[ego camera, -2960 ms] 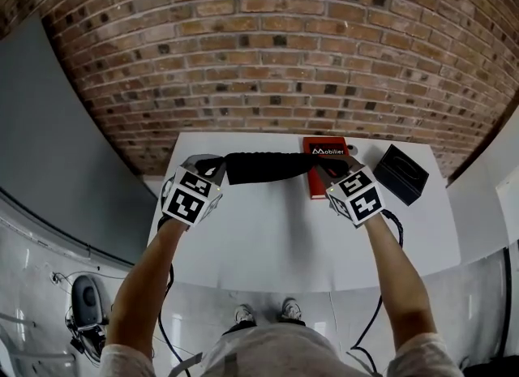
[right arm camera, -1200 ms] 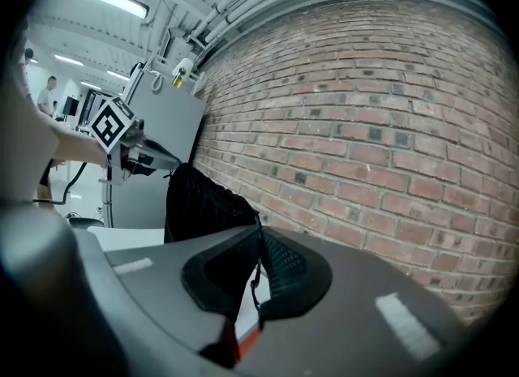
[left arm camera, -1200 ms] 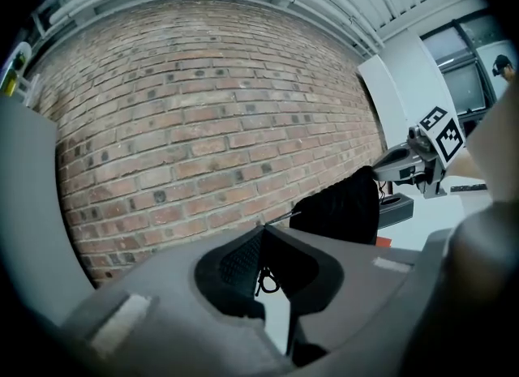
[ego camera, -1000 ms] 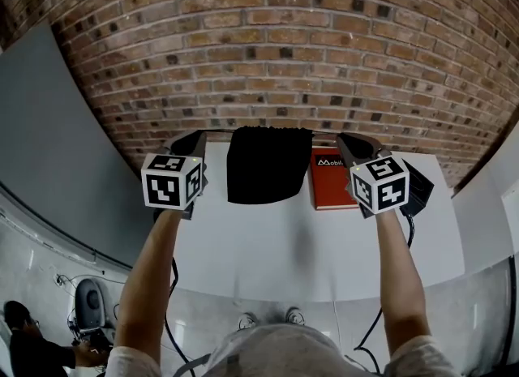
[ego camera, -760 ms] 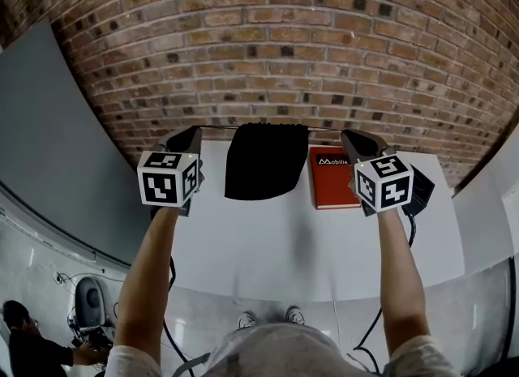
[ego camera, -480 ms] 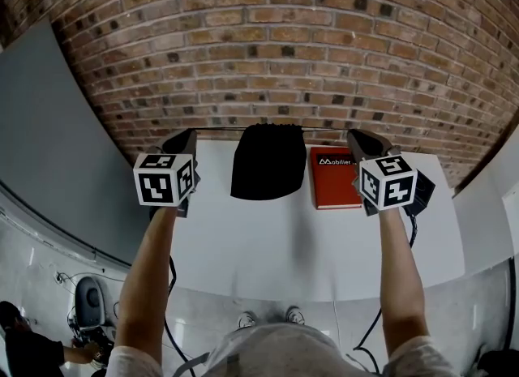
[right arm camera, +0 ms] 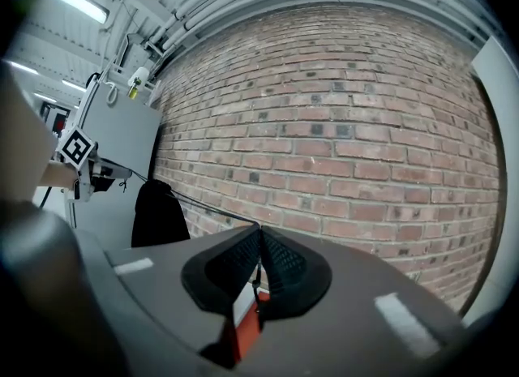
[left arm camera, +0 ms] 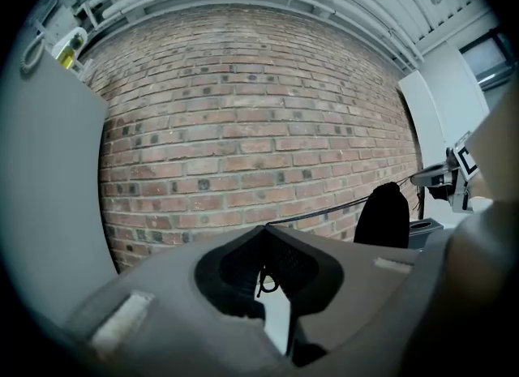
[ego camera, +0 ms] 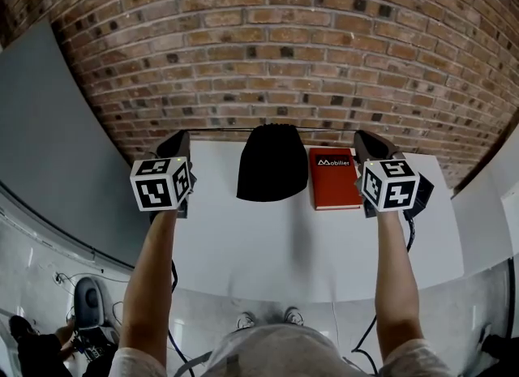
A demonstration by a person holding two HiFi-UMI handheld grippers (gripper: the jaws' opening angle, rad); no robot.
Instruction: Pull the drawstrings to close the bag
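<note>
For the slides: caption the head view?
Left hand-held gripper and right hand-held gripper stretch the drawstrings taut, black bag cinched between them over white table.

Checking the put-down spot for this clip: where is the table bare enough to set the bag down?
The near half of the white table, between the red book and the person's edge, is bare; so is the left strip beside the black bag. The far right is crowded: book and black box.

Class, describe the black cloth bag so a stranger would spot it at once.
Before the brick wall stands a white table. Over its far side the black cloth bag hangs from a thin taut cord, soft and dark, unlike the flat red book beside it.
</note>
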